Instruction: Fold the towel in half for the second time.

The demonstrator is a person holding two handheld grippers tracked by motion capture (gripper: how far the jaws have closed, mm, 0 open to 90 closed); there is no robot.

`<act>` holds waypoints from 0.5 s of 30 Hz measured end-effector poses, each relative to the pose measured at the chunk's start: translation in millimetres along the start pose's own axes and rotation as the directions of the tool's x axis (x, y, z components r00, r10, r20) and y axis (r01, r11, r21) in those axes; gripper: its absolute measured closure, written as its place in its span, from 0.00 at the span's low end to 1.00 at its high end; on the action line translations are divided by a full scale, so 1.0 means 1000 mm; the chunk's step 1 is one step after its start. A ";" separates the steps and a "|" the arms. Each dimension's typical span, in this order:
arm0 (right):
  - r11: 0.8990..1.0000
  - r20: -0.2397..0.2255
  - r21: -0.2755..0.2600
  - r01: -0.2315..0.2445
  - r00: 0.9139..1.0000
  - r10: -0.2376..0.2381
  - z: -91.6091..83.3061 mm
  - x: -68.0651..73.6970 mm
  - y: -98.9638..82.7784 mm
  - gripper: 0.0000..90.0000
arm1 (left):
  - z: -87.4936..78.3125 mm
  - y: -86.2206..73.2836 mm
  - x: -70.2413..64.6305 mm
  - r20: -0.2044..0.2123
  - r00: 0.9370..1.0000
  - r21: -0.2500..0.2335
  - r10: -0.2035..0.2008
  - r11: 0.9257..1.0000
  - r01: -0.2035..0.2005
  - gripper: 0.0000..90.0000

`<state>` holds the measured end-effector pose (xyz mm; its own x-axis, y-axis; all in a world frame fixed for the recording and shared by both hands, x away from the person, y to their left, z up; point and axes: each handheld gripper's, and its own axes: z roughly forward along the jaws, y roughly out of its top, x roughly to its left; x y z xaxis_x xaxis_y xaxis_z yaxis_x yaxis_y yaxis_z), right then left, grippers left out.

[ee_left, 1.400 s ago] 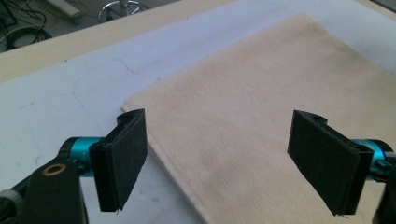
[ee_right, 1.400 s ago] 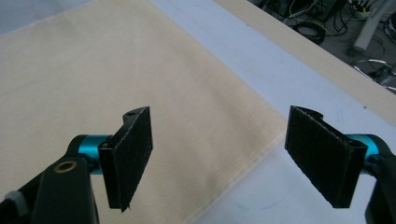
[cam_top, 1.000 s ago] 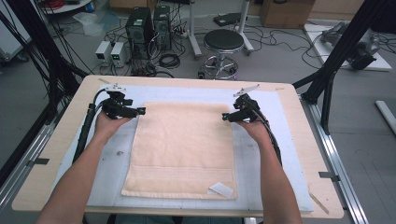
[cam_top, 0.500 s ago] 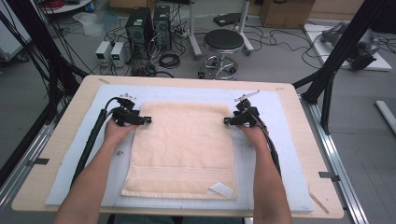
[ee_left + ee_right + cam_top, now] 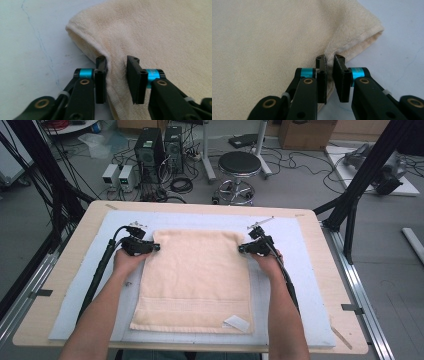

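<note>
One cream terry-cloth towel [image 5: 195, 280] is lying on one pale wooden worktop [image 5: 75, 255], over one light blue-grey mat [image 5: 305, 290]. Two black claws, left claw [image 5: 154, 247] and right claw [image 5: 242, 249], are showing. Behind, one round black stool [image 5: 240, 164] is standing beside seemingly two dark computer towers [image 5: 160, 147].

Your towel [image 5: 195, 280] is soft and cream. It lies flat on the pale blue mat [image 5: 300, 285], folded, with a small white tag at its near right corner. Its two far corners bunch up a little.
</note>
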<state>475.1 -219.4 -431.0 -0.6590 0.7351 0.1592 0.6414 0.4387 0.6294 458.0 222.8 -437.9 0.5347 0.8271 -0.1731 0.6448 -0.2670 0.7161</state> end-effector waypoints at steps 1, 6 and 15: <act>1.000 -0.003 0.001 0.003 1.000 -0.003 0.000 0.000 0.000 0.93 | 0.000 0.000 0.000 0.009 1.000 -0.003 -0.012 1.000 0.012 0.83; 1.000 -0.030 -0.014 0.012 0.999 -0.012 -0.006 0.001 0.002 0.94 | -0.003 0.001 0.001 0.020 1.000 -0.013 -0.001 1.000 0.002 0.88; 0.994 -0.067 -0.105 0.034 0.997 -0.041 -0.038 0.003 0.007 0.94 | -0.025 0.011 -0.002 0.033 0.998 -0.096 0.044 0.995 -0.041 0.90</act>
<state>462.7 -234.1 -397.5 -0.7097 0.6801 0.1838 0.5739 0.4068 0.7107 449.7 230.5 -412.7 0.5807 0.7975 -0.1637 0.5670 -0.2519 0.7843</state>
